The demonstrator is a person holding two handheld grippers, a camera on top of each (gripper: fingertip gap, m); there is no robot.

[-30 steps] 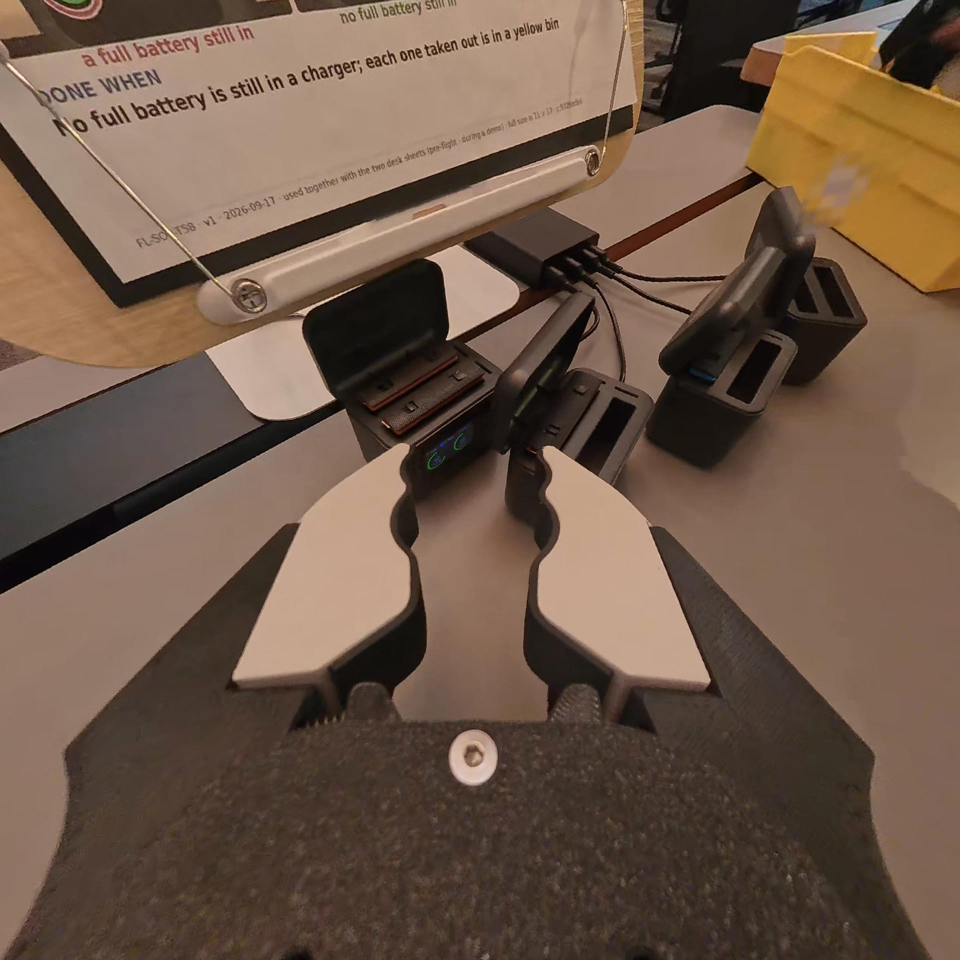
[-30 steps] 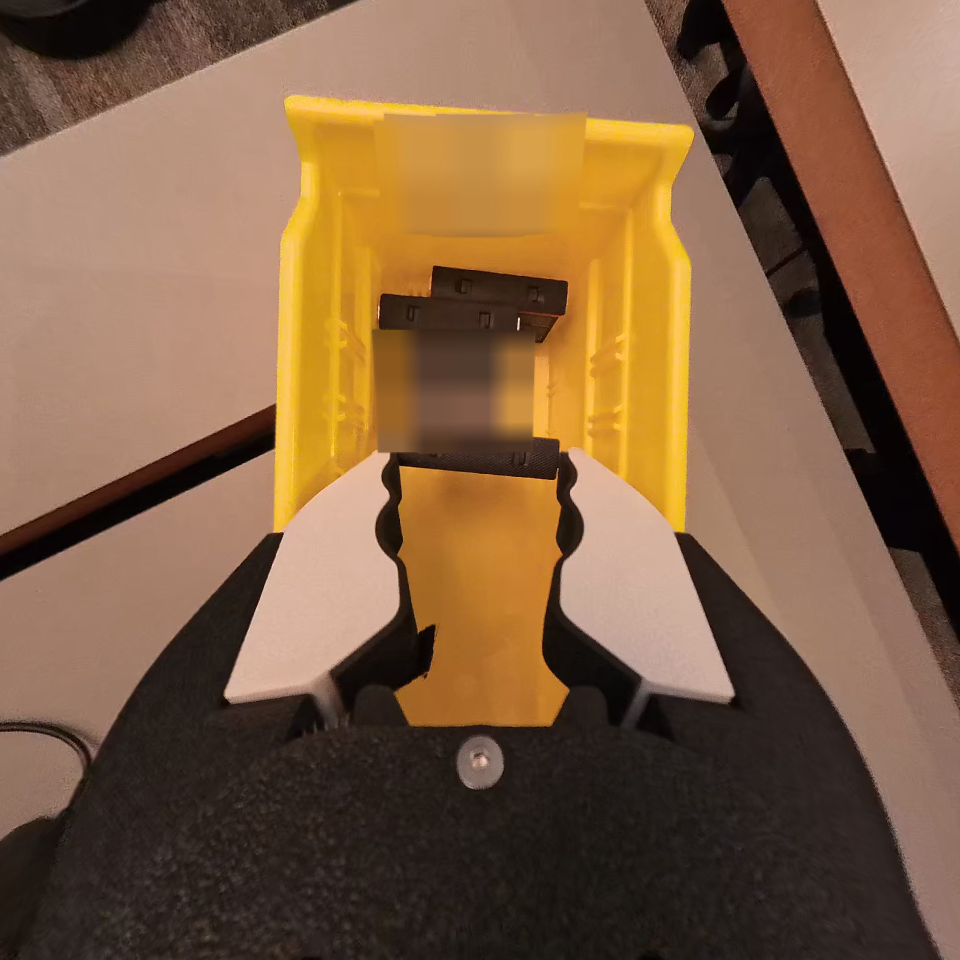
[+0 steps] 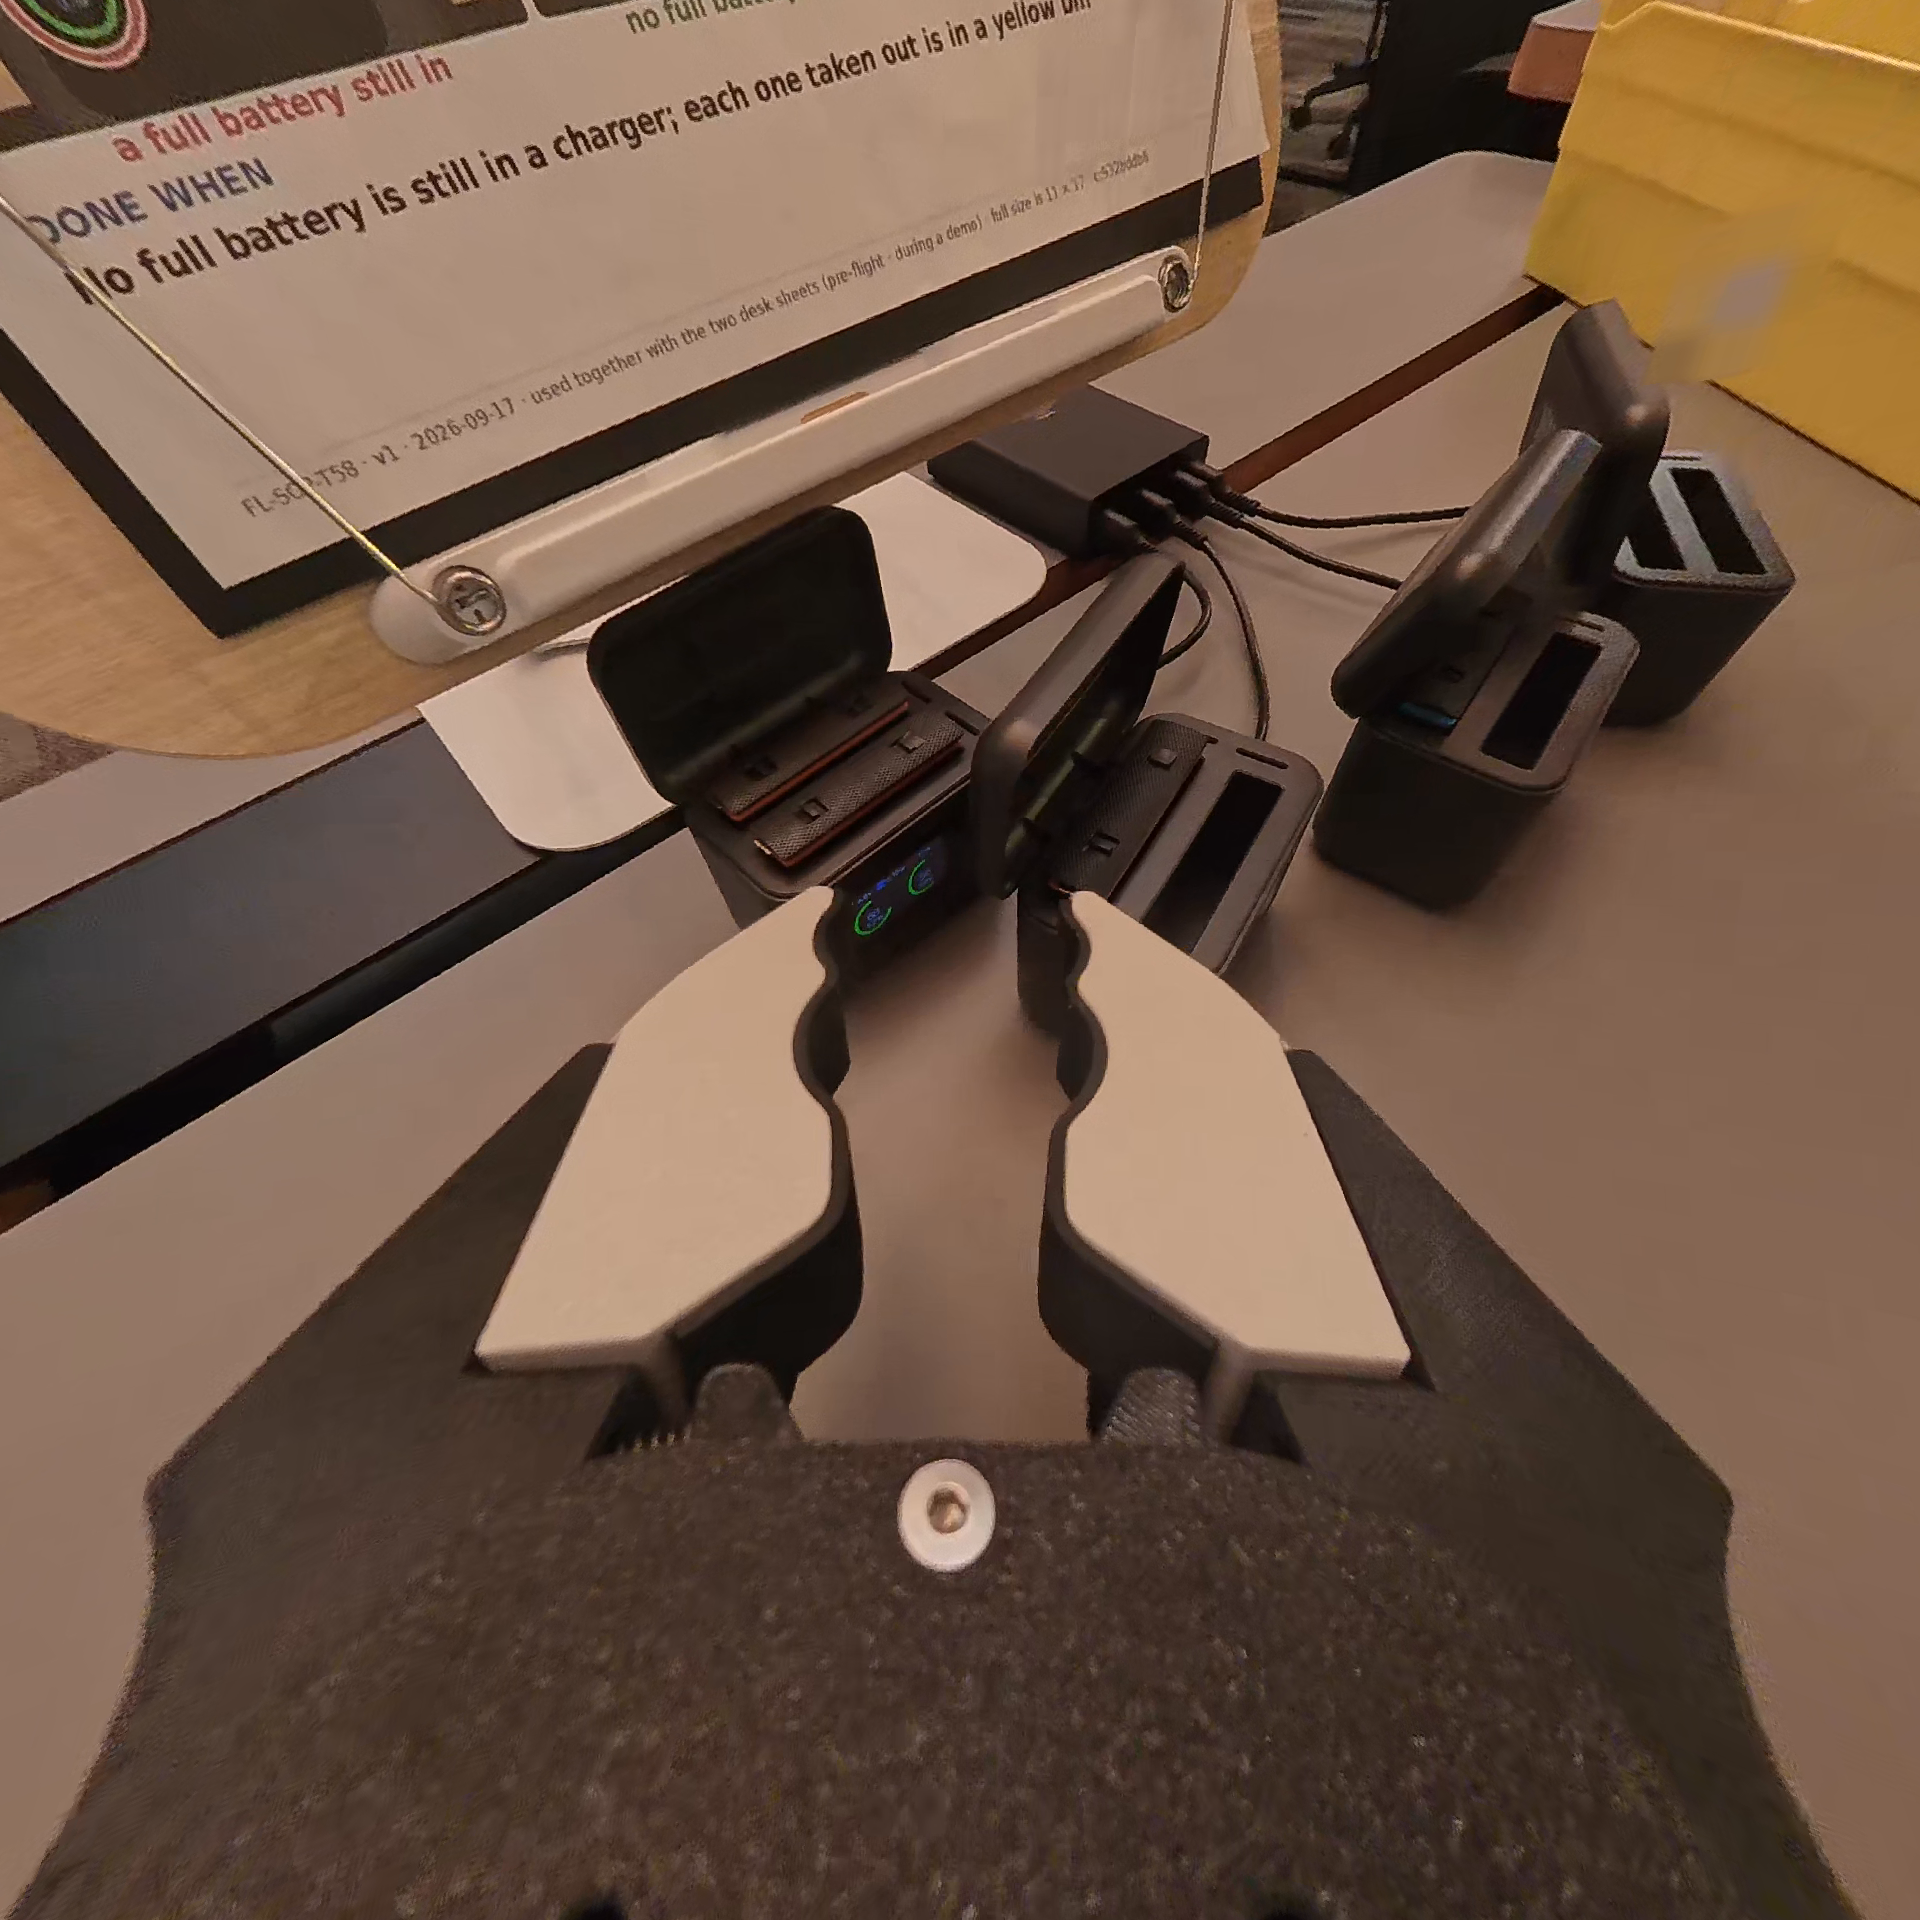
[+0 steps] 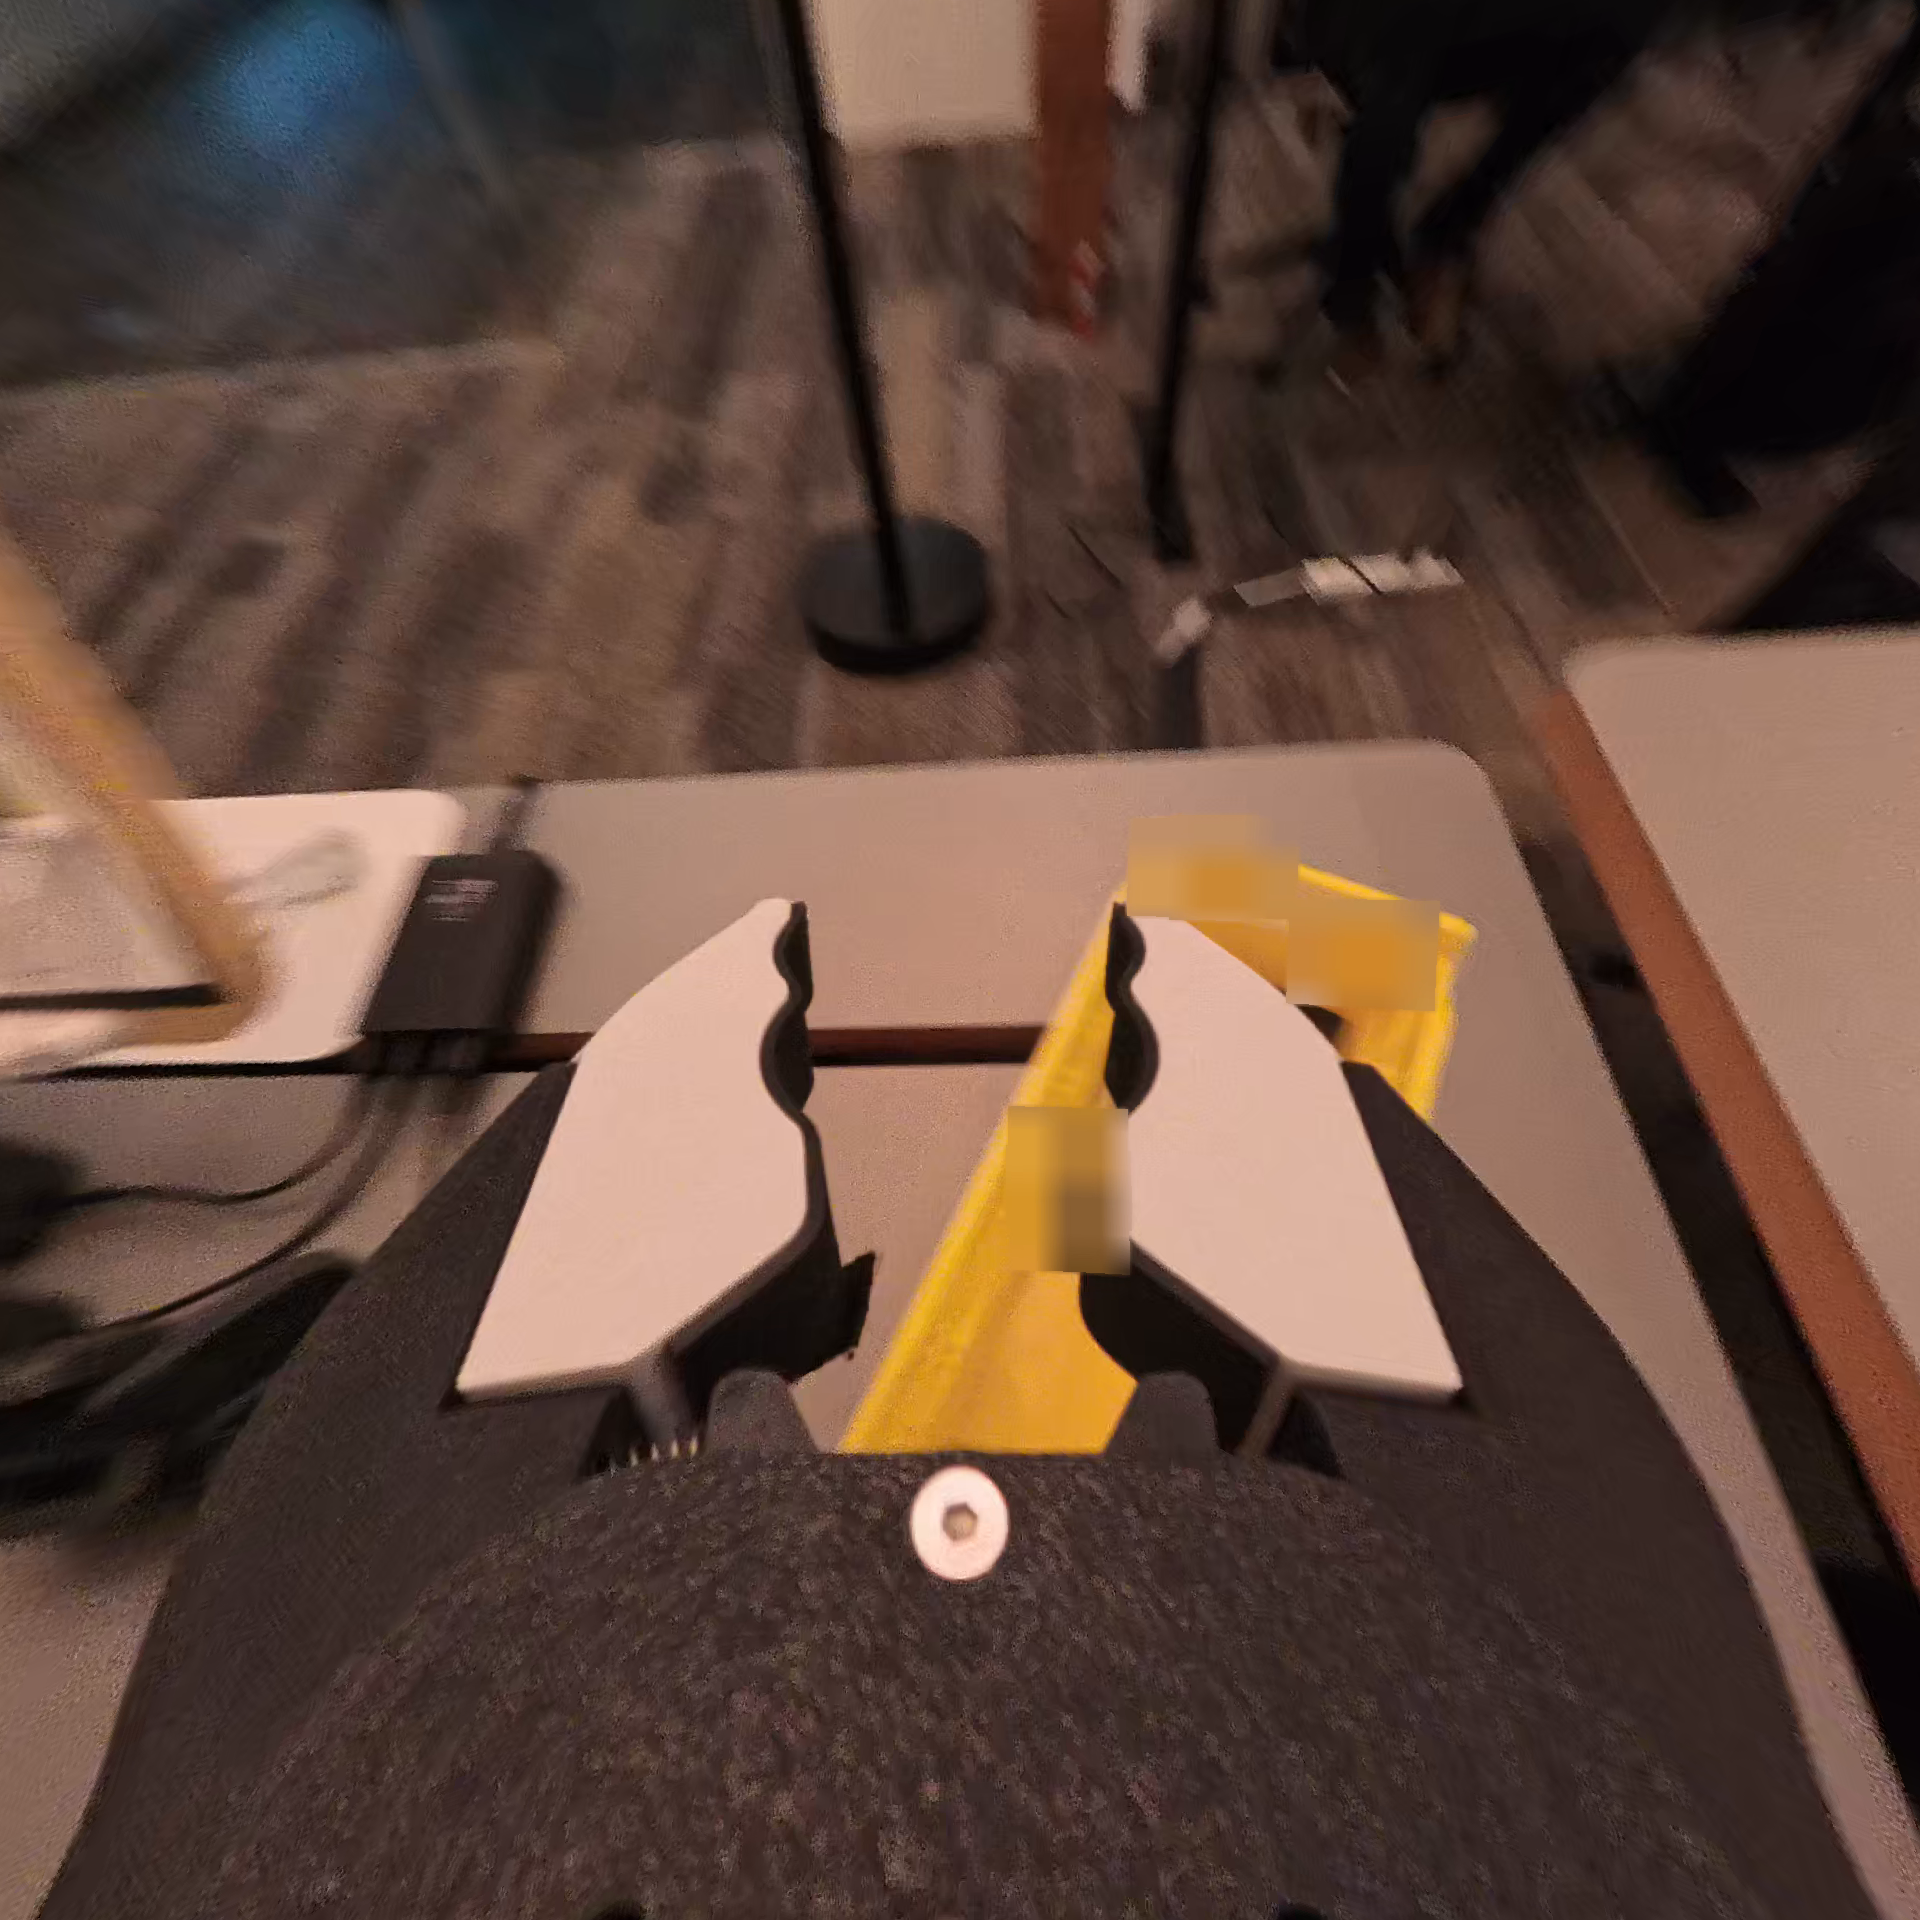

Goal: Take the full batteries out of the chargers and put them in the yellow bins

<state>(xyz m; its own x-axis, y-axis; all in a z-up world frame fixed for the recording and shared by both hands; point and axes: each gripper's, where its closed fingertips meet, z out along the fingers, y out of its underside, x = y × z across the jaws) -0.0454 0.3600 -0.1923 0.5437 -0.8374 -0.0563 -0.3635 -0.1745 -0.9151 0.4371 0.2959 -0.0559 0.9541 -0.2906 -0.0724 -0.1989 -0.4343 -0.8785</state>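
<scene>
Floor [image 4: 416, 499] behind right gripper [image 4: 956, 914] only.

In front of you, a printed sheet [image 3: 644, 239] clipped to the wooden stand [image 3: 156, 665] carries lines of black, red and blue print, with a small grey line along its foot. The lit screen [image 3: 899, 904] of the nearest charger [image 3: 764, 883] shows green rings; its tiny figures are unreadable. The black power hub [image 4: 457, 945] bears a pale, blurred mark.

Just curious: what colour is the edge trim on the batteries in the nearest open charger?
Orange-red trim on the batteries; left wrist view.
</scene>
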